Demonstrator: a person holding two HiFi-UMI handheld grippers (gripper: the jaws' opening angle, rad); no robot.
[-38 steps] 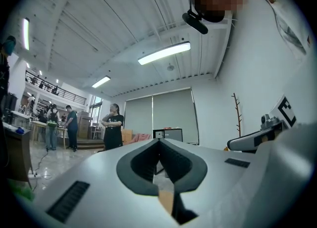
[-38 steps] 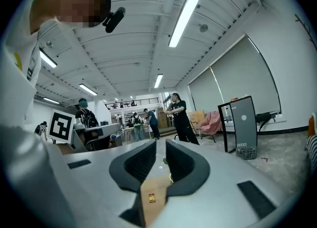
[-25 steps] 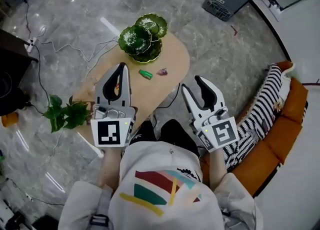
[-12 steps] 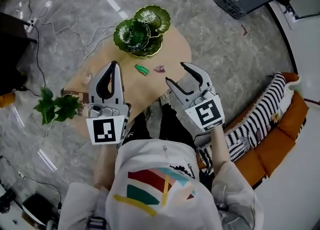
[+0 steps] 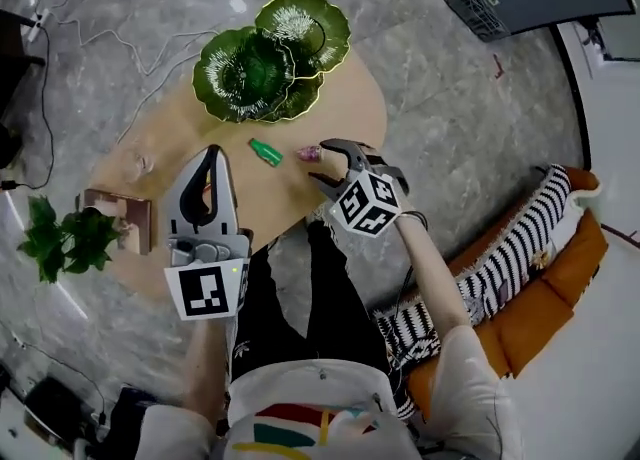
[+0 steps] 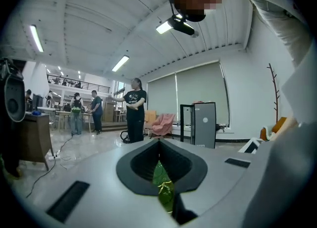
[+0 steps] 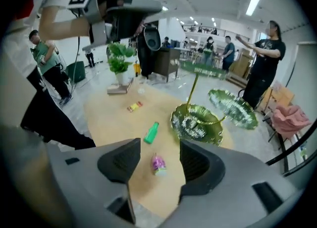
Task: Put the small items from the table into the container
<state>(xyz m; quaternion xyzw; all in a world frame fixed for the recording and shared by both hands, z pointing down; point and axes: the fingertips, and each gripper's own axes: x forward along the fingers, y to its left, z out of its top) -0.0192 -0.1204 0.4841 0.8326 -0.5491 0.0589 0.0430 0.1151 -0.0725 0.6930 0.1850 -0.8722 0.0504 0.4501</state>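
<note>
Both grippers had come down toward the table [image 5: 345, 98] since a second before, and the right gripper [image 5: 318, 162] had swung in from my lap to the table edge while its jaws spread. Those jaws stood wide apart, tilted down at the tabletop, with the pink sweet [image 5: 309, 153] lying between them but touched by neither pad; in the right gripper view it sat on the wood just past the tips. The sweet lay near the dish [image 5: 270, 58], on my side of it, and the green bottle [image 5: 265, 152] lay just beside the sweet, about as close to the dish. A yellow-and-red wrapper [image 7: 134, 106] lay well away from the dish, toward the far end of the table, and the plant [image 5: 65, 238] stood beyond that end. The left gripper [image 5: 210, 151] hung over the table on my side of the dish, its tips apart from the bottle. Its jaws were closed tip to tip, and only a sliver of green showed through the slot between them, so I could not tell whether they pinched anything. The dish held none of the small items that I could see.
</note>
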